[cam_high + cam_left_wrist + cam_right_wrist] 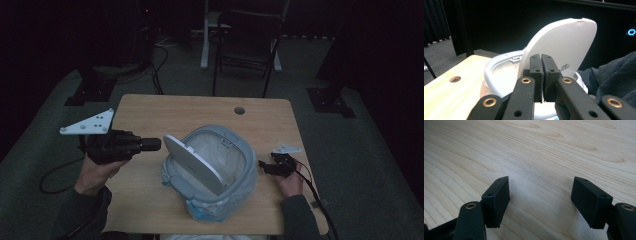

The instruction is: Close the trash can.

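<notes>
A pale grey bin (231, 165) with a white liner stands near the middle of the wooden table (150, 110), its white lid (192, 162) tipped up and open. My left gripper (156, 144) hovers just left of the lid, pointing at it, jaws shut with nothing between them. In the left gripper view the shut left gripper (541, 60) sits right in front of the lid (566, 42), with the bin's rim (491, 70) behind. My right gripper (261, 165) rests low over the table at the bin's right, open. In the right gripper view, only bare wood (536, 150) lies between the right gripper's (540, 187) jaws.
A round cable hole (239, 110) sits near the table's far edge. A dark chair (250, 35) and stand legs are on the floor behind the table. A dark sleeve (614, 75) lies beyond the bin in the left gripper view.
</notes>
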Tool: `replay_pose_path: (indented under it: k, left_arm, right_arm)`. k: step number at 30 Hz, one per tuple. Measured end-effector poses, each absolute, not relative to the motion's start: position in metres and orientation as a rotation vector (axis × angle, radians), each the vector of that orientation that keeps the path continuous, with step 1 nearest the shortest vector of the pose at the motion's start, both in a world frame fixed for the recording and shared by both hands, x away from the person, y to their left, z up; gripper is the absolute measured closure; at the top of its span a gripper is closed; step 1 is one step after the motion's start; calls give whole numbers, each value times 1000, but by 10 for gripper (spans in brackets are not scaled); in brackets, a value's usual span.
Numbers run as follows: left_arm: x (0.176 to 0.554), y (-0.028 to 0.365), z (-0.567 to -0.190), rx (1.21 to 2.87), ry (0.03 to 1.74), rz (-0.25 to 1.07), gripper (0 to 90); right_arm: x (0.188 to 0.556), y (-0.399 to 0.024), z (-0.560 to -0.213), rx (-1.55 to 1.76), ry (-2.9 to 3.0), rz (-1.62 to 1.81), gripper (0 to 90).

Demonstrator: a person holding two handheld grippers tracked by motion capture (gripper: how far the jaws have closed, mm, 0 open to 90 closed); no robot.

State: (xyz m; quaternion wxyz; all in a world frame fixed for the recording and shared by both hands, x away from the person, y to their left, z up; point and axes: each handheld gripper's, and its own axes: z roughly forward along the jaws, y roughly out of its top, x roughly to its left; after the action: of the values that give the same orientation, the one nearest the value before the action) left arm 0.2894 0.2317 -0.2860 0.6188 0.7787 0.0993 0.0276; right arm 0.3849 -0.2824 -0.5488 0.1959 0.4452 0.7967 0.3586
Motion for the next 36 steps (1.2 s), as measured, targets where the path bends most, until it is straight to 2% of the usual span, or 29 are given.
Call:
replay_pose_path:
  k: [15,26,36]
  left_arm:
    - [309,212,-285,1788,222,61,900]
    - [339,186,-298,1801,249,28,900]
    - [362,152,-310,1899,265,-3,900]
  right_arm:
    - [385,-282,-549,1247,2232,1005,303]
    - [385,-282,-549,1247,2233,1004,302]
    - [385,-282,-549,1246,2233,1005,301]
